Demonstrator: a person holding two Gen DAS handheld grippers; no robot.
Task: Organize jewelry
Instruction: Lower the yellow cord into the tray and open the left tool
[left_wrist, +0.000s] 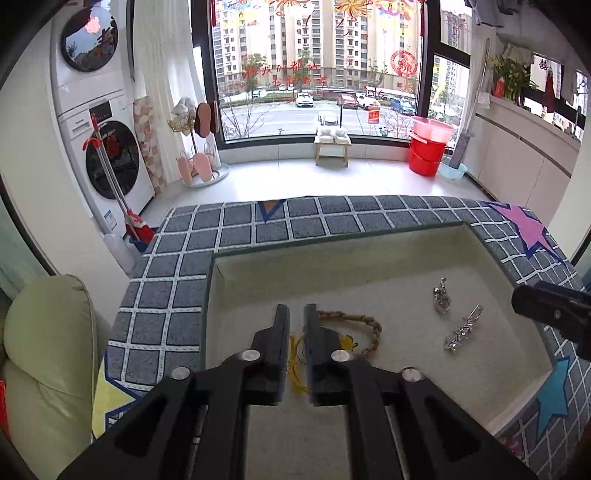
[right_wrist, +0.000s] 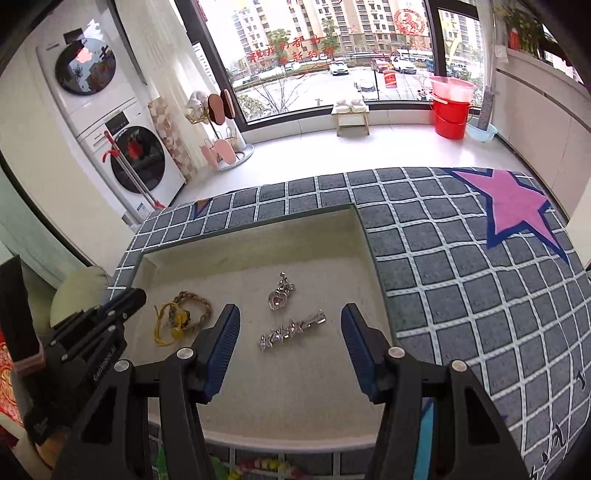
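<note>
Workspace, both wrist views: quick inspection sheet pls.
Surface: grey grid-pattern mat with star shapes; a cream tray sits recessed in it.
Job's things: in the tray, braided rope bracelet with yellow cord at left, silver heart pendant mid, silver rhinestone clip nearer the camera. All lie loose, none held.
Clutter: nothing seen in the tray beyond the jewelry.
Grippers: left claw open over the bracelet and cord; right claw open, straddling the clip without touching it.
Cables: nothing seen.
Surroundings: stacked washer and dryer, red bucket, small stool, big window.
</note>
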